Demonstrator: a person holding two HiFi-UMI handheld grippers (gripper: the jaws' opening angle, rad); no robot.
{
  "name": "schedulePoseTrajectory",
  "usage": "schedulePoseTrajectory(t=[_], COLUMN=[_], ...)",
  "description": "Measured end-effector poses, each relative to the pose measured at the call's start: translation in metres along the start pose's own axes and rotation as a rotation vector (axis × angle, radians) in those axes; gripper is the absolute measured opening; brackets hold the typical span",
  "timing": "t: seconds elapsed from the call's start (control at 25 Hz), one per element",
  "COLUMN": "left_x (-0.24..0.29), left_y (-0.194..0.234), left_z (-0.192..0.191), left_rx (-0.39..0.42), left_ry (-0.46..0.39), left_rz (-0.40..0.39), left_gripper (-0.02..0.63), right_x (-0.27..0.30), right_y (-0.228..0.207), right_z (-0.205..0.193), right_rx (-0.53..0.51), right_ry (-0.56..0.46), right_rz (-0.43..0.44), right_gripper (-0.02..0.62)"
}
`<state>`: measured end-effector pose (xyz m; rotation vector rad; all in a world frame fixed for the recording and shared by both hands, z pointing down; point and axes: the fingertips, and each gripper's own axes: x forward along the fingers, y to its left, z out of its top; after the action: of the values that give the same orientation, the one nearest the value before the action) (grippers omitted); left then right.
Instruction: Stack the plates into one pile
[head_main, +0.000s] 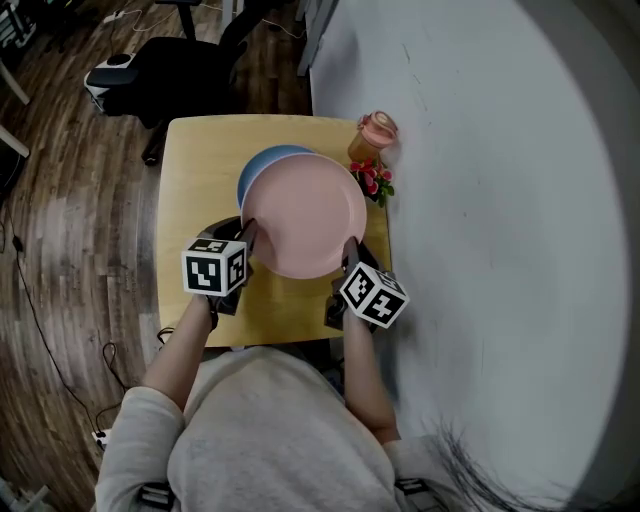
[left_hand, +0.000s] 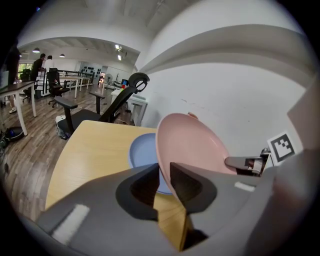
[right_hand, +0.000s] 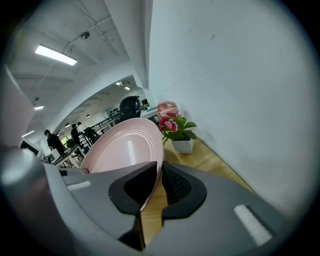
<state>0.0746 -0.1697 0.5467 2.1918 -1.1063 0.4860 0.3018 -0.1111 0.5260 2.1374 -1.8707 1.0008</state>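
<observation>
The left gripper has its jaws partly closed and pinching the near rim of the pink plate. The right gripper, jaws narrowly apart, nips the opposite rim, so the plate hangs between them by two thin edges. The blue plate lies on the table ahead of and below the left jaws, partly under the pink one. If either hand leads or rolls more than the other, the rim could twist out of a pinch and drop. Set down off-centre, it would land rim on rim and rock. The potted flowers just ahead of the right gripper could be knocked.
</observation>
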Motion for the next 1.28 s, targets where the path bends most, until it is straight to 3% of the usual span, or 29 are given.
schedulePoseTrajectory(t=[0.36, 0.64, 1.28], left_x=[0.023, 0.048, 0.069], left_y=[0.031, 0.05, 0.067], left_z=[0.012, 0.004, -0.011], left_rx=[-0.02, -0.081, -0.114], left_ry=[0.02, 0.077, 0.144], left_rz=[0.063, 0.085, 0.112], left_gripper=[0.137, 0.137, 0.141], right_x=[0.054, 0.09, 0.115], right_y=[0.016, 0.015, 0.007], right_z=[0.015, 0.009, -0.009], right_rx=[-0.072, -0.074, -0.114], right_ry=[0.057, 0.131, 0.196], right_rz=[0.037, 0.037, -0.008], right_gripper=[0.037, 0.037, 0.038])
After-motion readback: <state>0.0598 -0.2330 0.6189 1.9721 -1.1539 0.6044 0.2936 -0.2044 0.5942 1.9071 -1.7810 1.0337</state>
